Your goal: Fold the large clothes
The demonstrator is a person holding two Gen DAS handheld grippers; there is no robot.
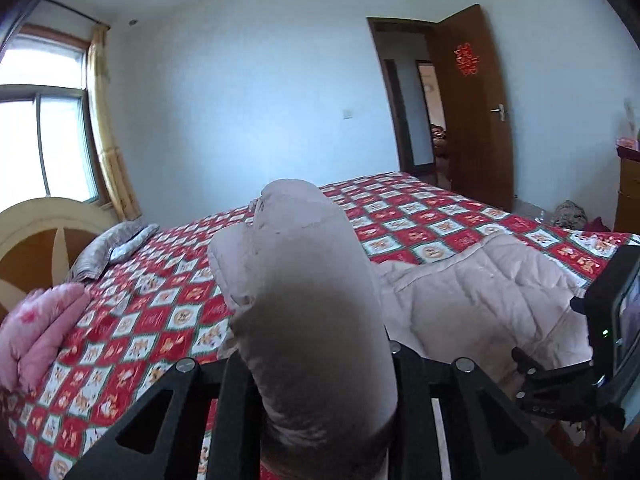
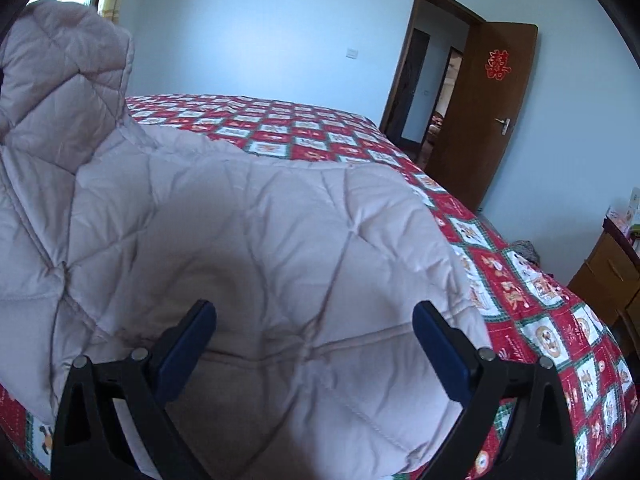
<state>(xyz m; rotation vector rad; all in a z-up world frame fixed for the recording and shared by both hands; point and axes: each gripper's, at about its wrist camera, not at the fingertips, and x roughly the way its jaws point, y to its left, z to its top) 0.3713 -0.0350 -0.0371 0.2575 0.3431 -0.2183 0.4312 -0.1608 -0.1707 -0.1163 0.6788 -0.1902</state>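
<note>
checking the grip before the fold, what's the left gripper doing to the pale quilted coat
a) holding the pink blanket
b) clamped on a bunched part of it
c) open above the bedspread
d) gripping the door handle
b: in the left wrist view the left gripper has its fingers closed on a bunched roll of the pale quilted coat that rises up between them.

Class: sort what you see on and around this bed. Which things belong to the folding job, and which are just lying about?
In the job: quilted coat; left gripper, gripping it; right gripper, open.

Lying about: pink bedding; grey pillow; door; wooden cabinet.
</note>
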